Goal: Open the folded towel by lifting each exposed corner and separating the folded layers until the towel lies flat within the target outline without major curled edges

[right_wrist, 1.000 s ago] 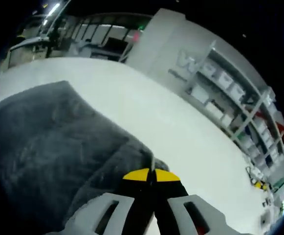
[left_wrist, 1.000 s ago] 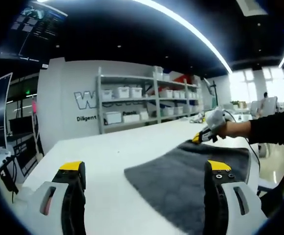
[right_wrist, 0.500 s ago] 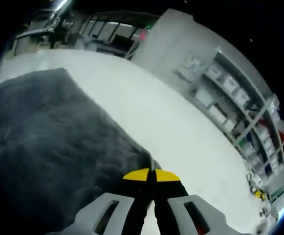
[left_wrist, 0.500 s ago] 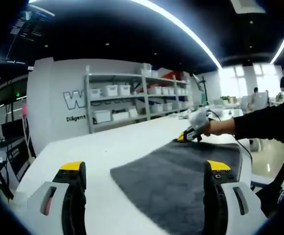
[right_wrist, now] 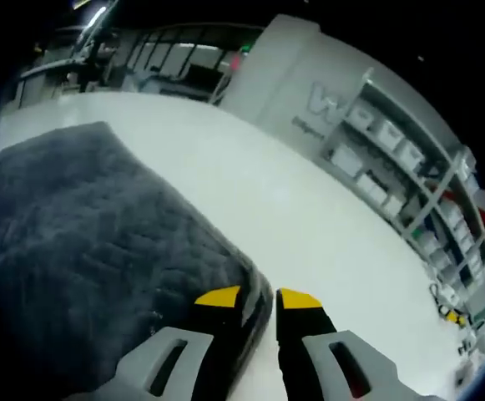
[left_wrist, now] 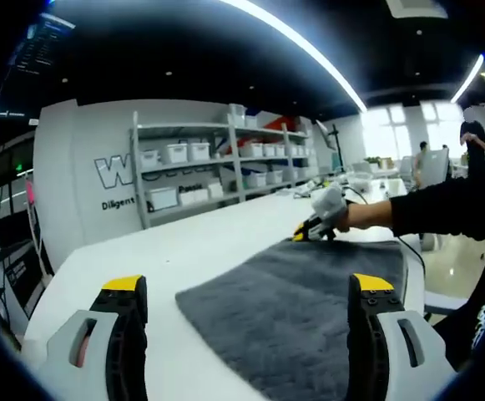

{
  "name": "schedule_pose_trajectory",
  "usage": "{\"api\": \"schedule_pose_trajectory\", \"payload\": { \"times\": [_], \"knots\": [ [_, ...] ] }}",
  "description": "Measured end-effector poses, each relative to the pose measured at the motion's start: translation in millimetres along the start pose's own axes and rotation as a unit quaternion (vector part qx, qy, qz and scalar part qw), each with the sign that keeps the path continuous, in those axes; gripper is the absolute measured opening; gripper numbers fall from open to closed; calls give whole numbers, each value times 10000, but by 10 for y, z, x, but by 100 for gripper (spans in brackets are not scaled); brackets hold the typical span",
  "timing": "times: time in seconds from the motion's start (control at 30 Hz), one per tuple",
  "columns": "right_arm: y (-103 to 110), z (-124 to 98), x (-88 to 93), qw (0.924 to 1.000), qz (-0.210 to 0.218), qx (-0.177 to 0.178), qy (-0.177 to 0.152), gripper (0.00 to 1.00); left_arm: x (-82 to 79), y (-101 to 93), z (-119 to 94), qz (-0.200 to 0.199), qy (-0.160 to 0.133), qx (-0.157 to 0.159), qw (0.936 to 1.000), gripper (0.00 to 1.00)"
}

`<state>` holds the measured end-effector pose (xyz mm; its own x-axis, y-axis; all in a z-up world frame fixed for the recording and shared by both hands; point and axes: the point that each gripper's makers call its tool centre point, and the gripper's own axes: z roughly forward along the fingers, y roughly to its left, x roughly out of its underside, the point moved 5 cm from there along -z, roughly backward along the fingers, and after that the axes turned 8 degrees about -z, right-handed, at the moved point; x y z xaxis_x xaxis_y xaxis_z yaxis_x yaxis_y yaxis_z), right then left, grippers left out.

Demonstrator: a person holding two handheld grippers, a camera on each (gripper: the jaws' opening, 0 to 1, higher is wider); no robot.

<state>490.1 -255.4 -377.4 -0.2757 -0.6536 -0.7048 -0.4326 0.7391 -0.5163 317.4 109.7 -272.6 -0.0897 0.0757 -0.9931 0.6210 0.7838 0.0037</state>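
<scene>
Left gripper [left_wrist: 246, 288] wide open, empty, hovering above table [left_wrist: 184, 251]. Right gripper [right_wrist: 257, 297] slightly parted at towel [right_wrist: 83, 242] corner, grip released or nearly. Towel looks spread flat; outline unseen.

Wall [left_wrist: 83, 142] logo: large "W", remaining letters hidden behind shelf rack [left_wrist: 200, 171]
Wall line under logo: "Diligent", remainder cut off by rack
Wall [right_wrist: 296, 63], right gripper view: "W" logo, small line below unreadable
</scene>
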Motion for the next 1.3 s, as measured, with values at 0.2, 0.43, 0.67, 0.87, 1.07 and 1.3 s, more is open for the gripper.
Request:
{"api": "schedule_pose_trajectory", "payload": {
  "times": [0.2,0.43,0.67,0.87,1.07,1.3],
  "knots": [
    [-6,-365,-144,9980,250,99,-572,46,-91,5,62,133,12,54,9999,97],
    [55,-848,-303,9917,505,285,-1147,71,-187,-11,212,357,181,290,9988,100],
    [323,-1358,-283,9814,976,336,-1621,73,-351,-102,420,584,428,711,9948,100],
    [752,-1731,-37,9777,1362,22,-1598,58,-540,-125,579,847,559,909,9907,100],
    [1142,-1936,181,9762,1538,-158,-1518,57,-630,-198,743,1018,690,1140,9858,100],
    [1302,-1964,350,9762,1727,-259,-1285,55,-685,-192,880,1149,870,1274,9813,99]
  ]
}}
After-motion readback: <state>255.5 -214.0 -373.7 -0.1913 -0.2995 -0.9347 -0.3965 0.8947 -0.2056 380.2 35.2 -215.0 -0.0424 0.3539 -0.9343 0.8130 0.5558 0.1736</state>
